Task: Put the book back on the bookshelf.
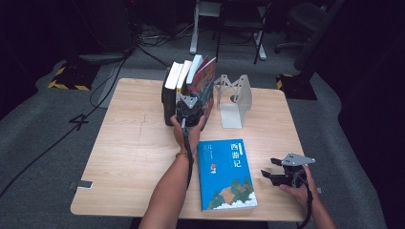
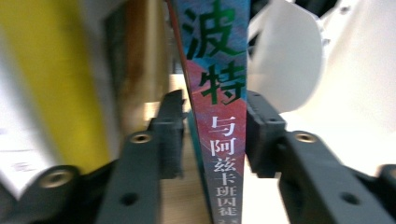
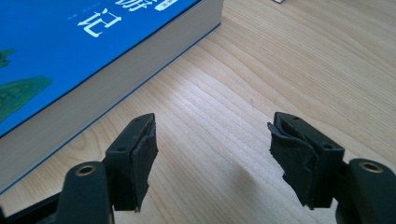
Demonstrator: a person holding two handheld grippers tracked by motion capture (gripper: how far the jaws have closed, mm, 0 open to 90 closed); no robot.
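High view: left gripper (image 1: 190, 110) at row of upright books, jaws straddling red-blue book's spine (image 2: 219, 116) with slight gaps, likely seating it upright; right gripper (image 1: 276, 175) wide, empty, parked beside flat blue book (image 1: 225, 172).

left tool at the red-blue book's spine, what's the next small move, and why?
Probably draw the left tool straight back. Its pads flank the red-blue book's spine with small gaps, and the book stands in the row beside the white bookend. The blue book lies flat, unshelved.
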